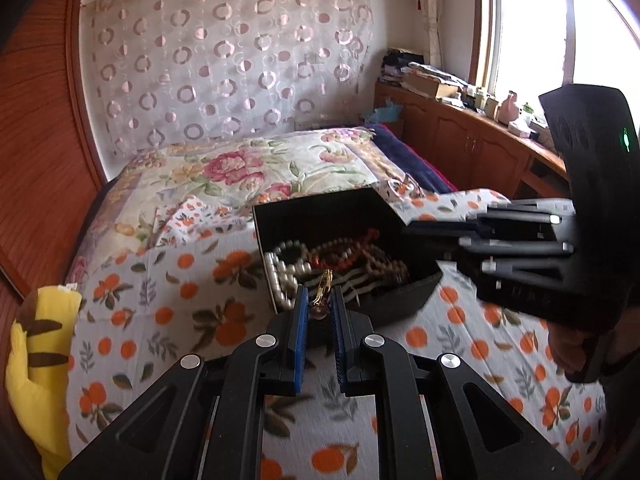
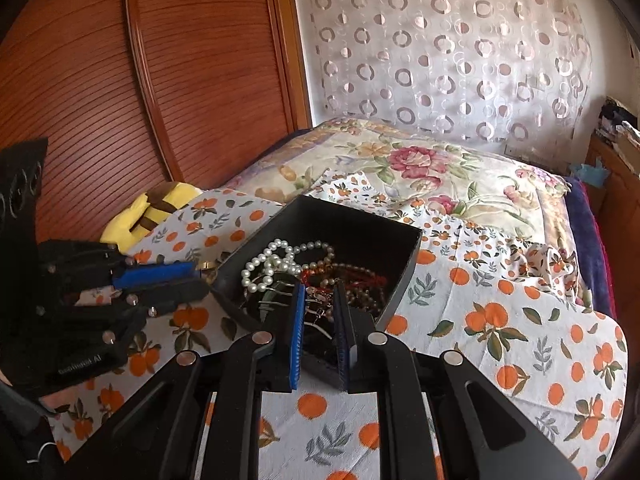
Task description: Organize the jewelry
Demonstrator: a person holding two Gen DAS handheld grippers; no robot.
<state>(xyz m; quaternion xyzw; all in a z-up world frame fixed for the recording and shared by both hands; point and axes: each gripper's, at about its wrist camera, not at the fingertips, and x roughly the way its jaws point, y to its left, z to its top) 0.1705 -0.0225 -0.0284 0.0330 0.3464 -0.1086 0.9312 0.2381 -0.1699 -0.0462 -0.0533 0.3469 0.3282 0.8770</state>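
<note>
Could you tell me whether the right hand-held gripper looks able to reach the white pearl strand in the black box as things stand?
Probably yes. The right hand-held gripper hangs open above the black box, which has no lid, and the white pearl strand lies on top of the pile, uncovered.

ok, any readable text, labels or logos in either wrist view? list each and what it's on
Pale print on the left gripper body, seen in the right wrist view: reads roughly "GenRobot AI", blurred, not certain.
Embossed marks on the right gripper body, seen in the left wrist view: too blurred to read.
Black box, bedsheet: no text.
</note>
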